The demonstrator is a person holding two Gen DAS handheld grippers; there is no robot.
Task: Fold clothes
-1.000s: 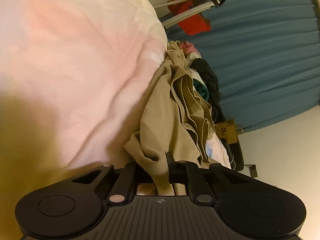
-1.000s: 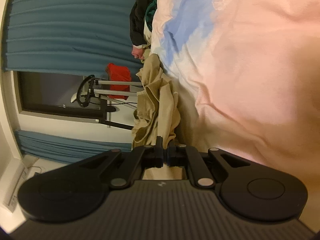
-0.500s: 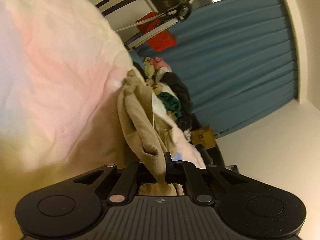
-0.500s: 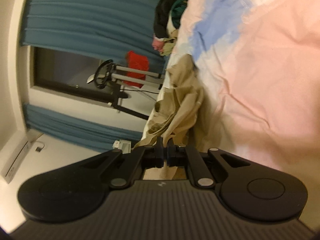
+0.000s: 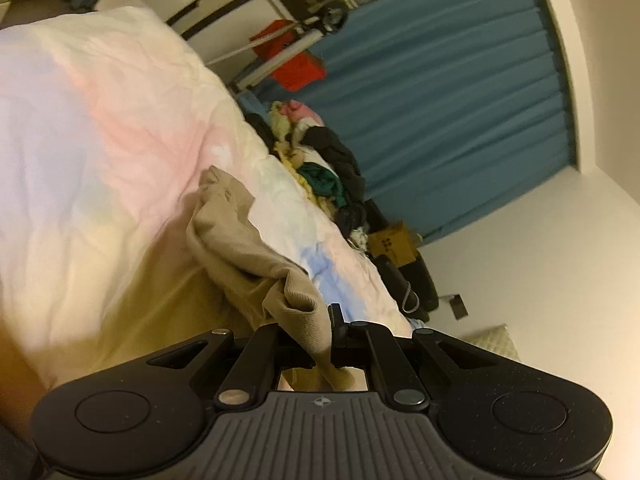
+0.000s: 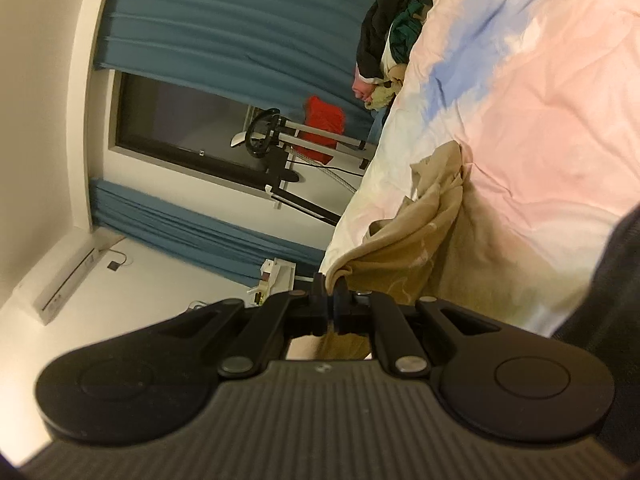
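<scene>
Khaki ribbed garment hangs bunched between the two tools just above the pastel duvet, the left gripper clenched on a thick ribbed hem and the right gripper pinched on another edge. This looks like the spreading step before any fold. Next, I judge, the soft, limp knit must be drawn taut and laid flat on the crinkled cover, well clear of the far clothes pile.

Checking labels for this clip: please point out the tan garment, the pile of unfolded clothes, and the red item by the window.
tan garment [image 5: 236, 240]: left wrist view, its bunched middle.
pile of unfolded clothes [image 5: 320, 168]: left wrist view, green piece.
red item [image 6: 324, 120]: right wrist view, its centre.
</scene>
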